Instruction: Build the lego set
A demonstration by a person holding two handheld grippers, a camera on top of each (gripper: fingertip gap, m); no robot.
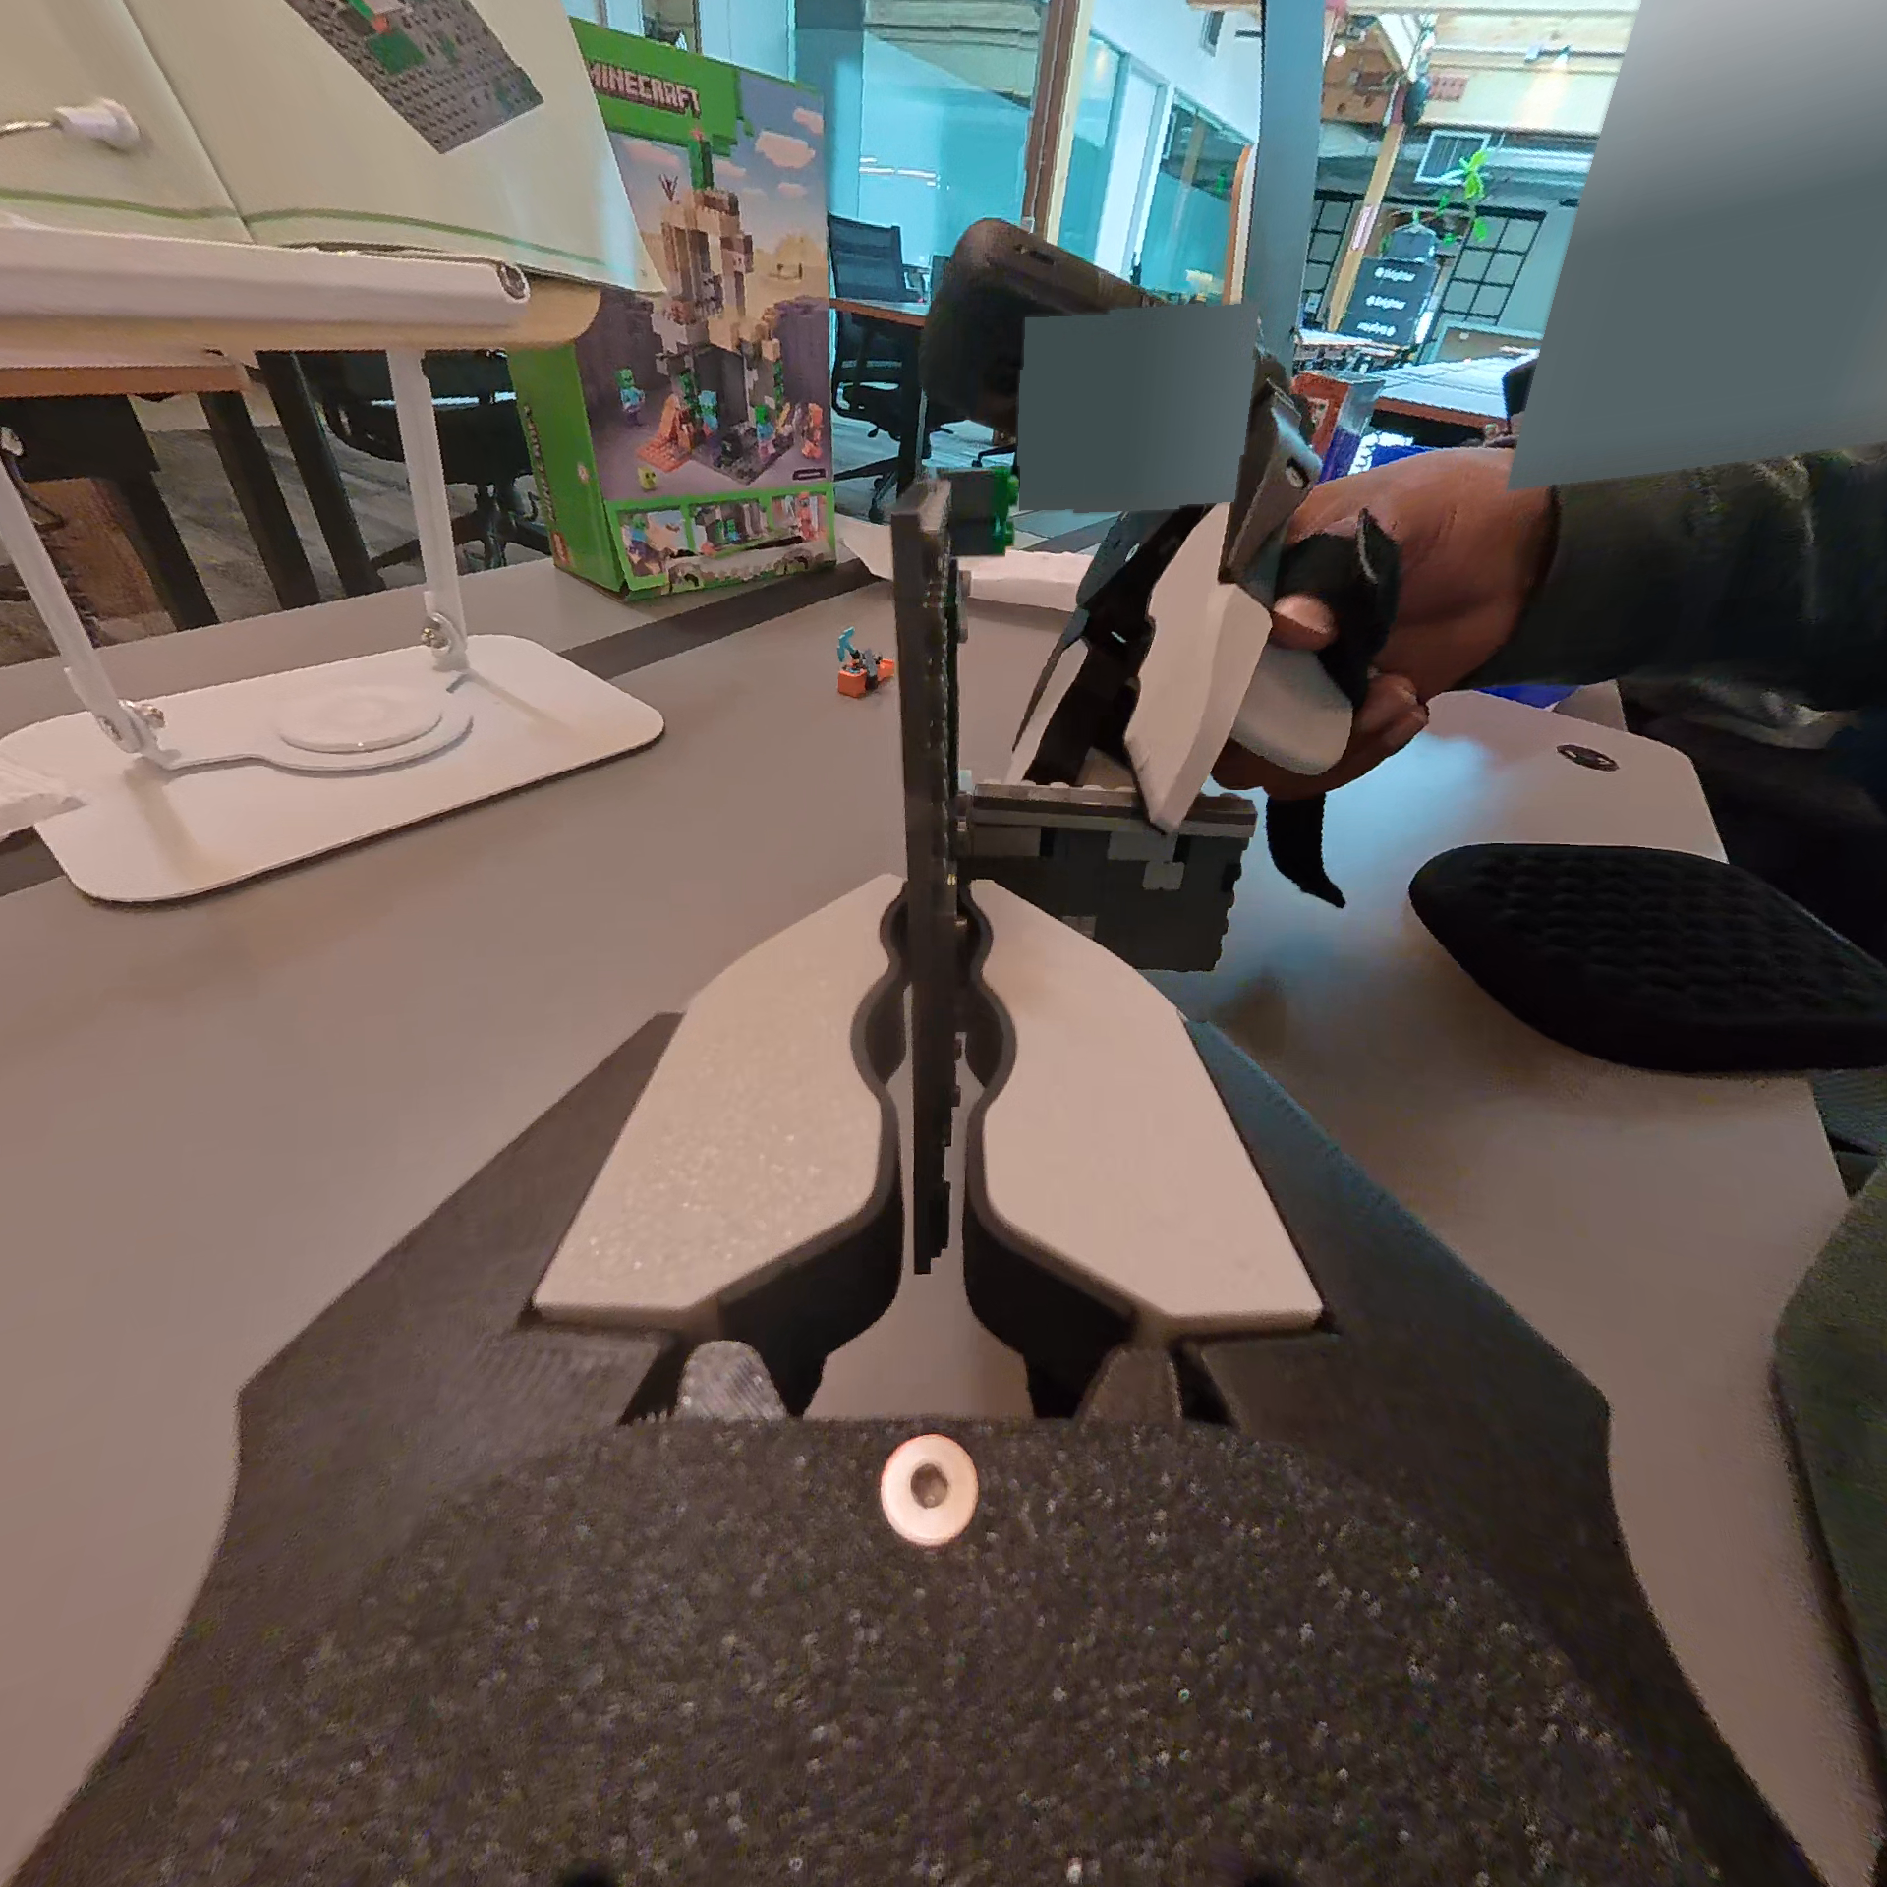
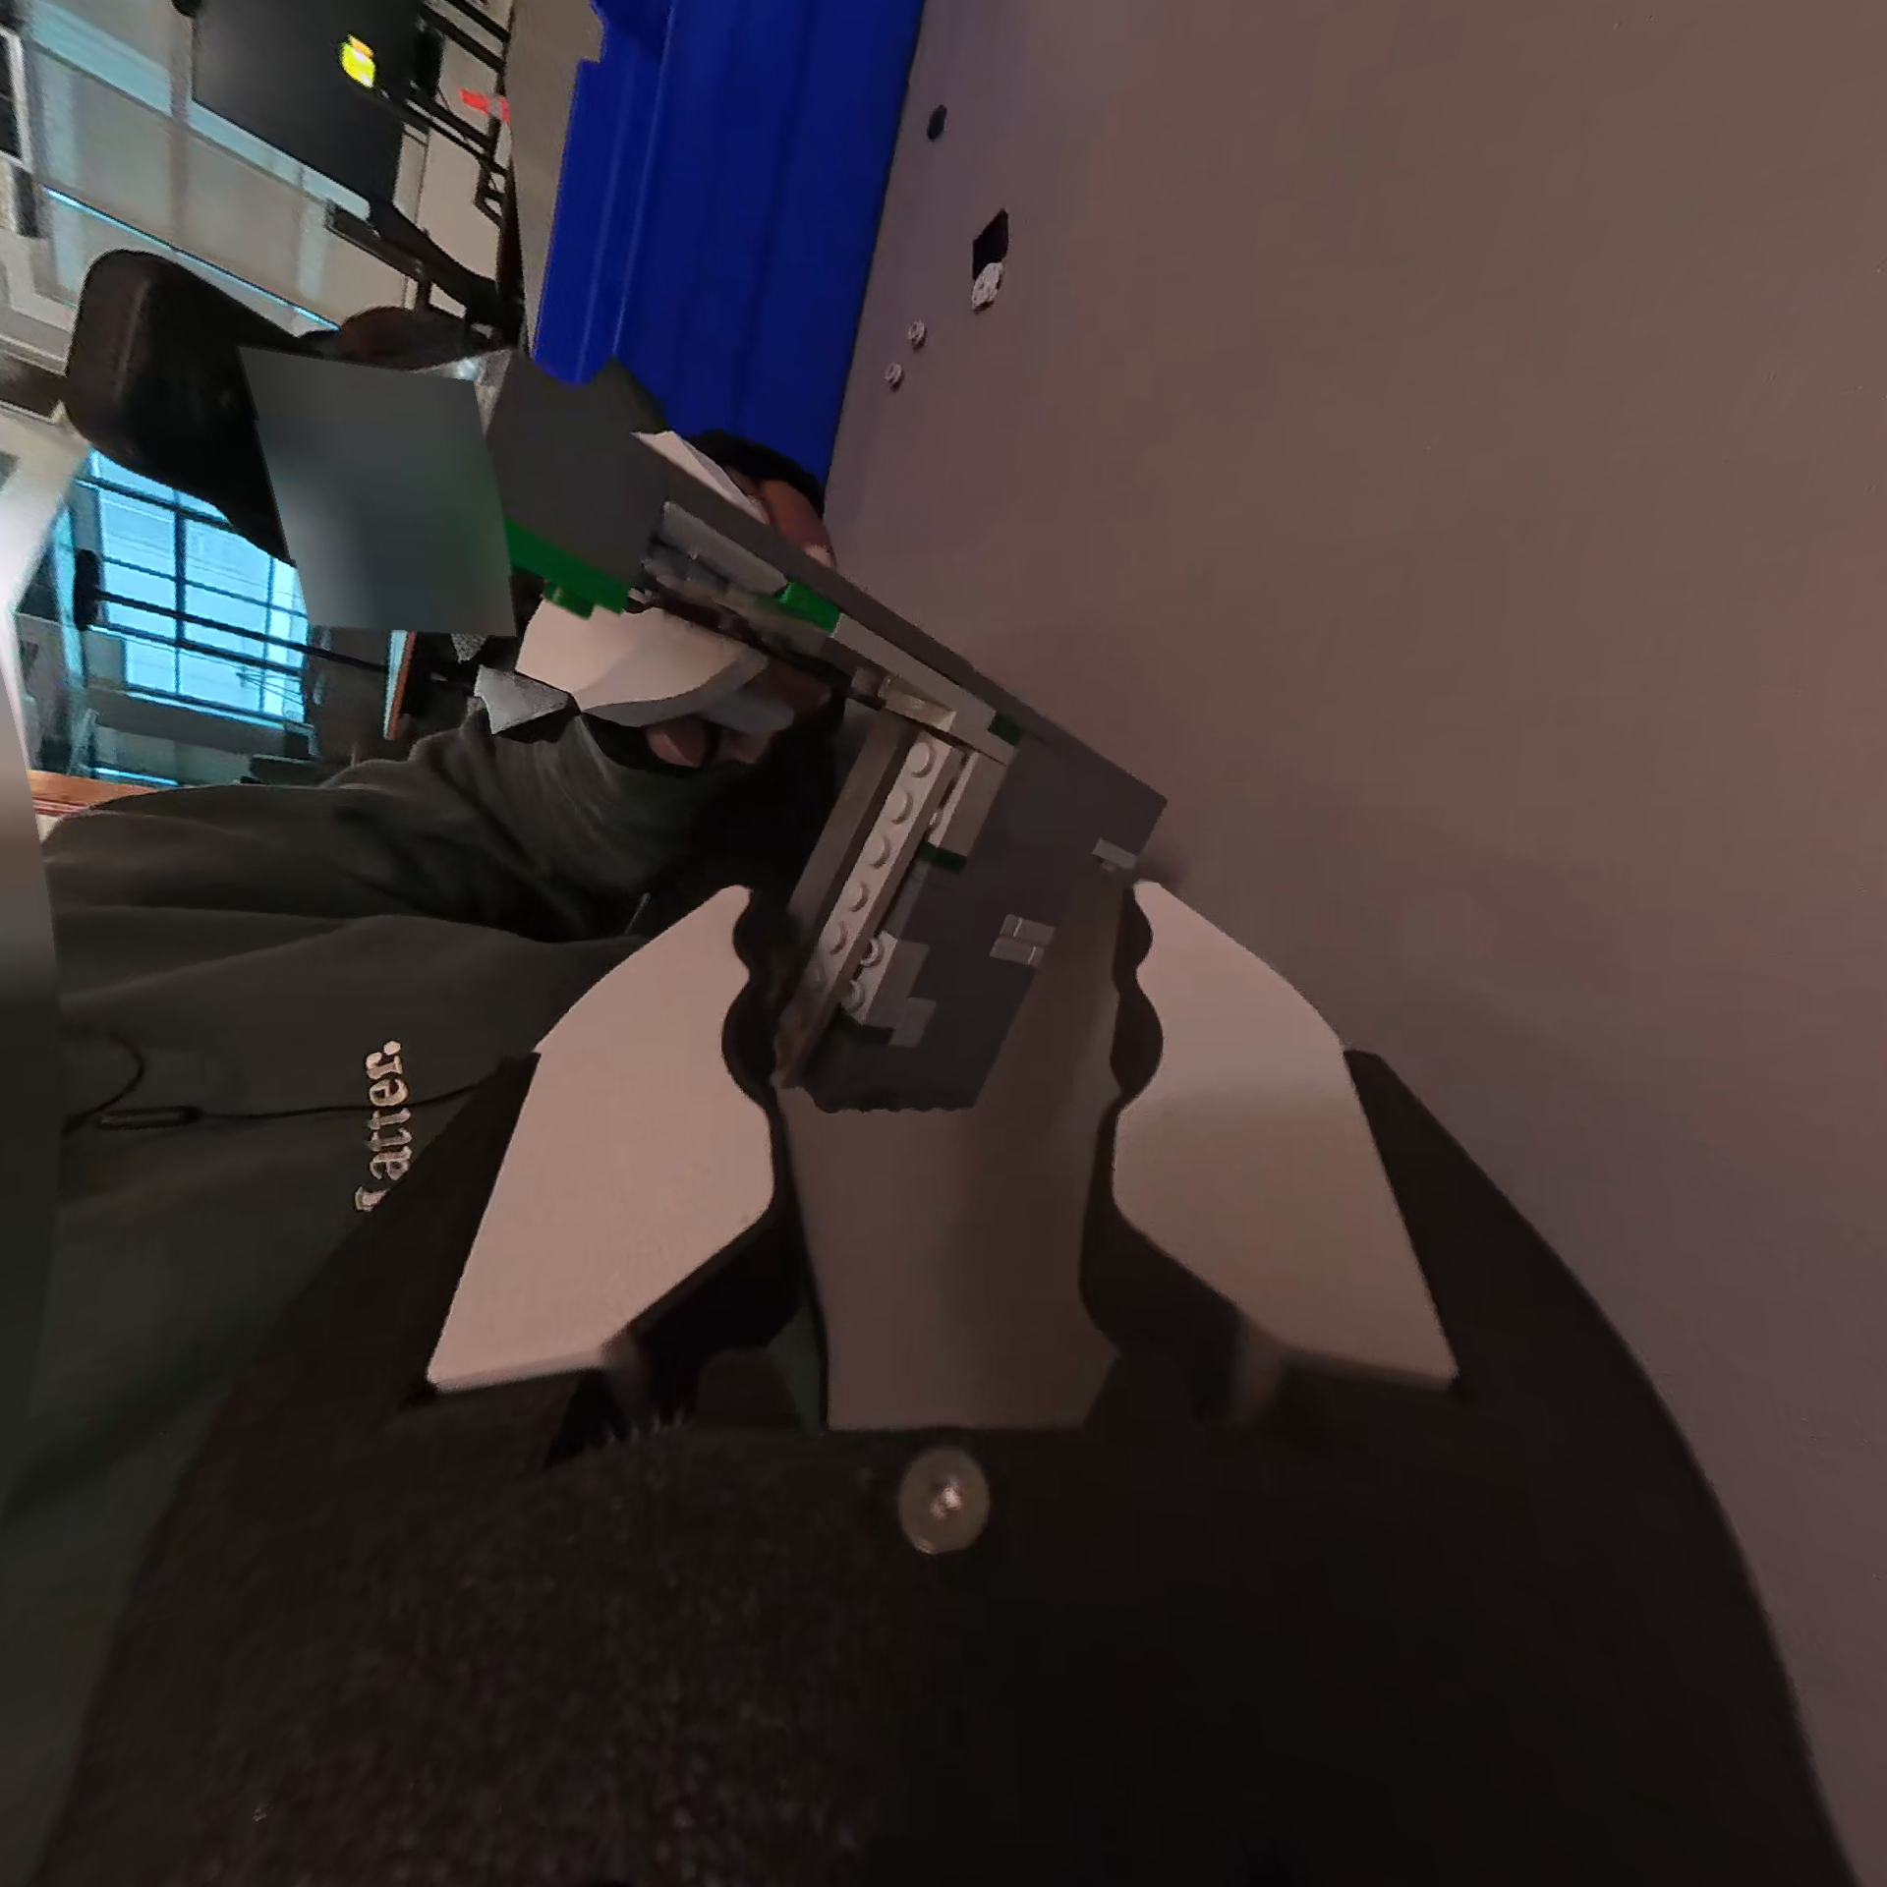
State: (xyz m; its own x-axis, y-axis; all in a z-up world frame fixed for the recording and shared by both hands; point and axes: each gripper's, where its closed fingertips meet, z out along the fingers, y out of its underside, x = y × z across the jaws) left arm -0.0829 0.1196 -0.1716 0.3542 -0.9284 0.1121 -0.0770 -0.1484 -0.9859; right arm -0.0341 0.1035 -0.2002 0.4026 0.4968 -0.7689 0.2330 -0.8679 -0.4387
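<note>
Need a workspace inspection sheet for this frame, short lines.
Surface: grey table, mostly bare.
Job's things: dark grey baseplate held on edge; grey brick block attached to its side; set box standing behind; small orange figure on the table.
Clutter: white stand; black pad.
Grippers: left gripper shut on baseplate; right gripper open around the brick block.
Cables: nothing seen.
Surroundings: office, chairs, glass walls.

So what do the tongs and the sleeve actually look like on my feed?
Both tongs, left and right, have light grey flat fingers with wavy black inner edges, on a black speckled body with one pale central screw. The sleeve is dark green; a black strap crosses the hand.
</note>
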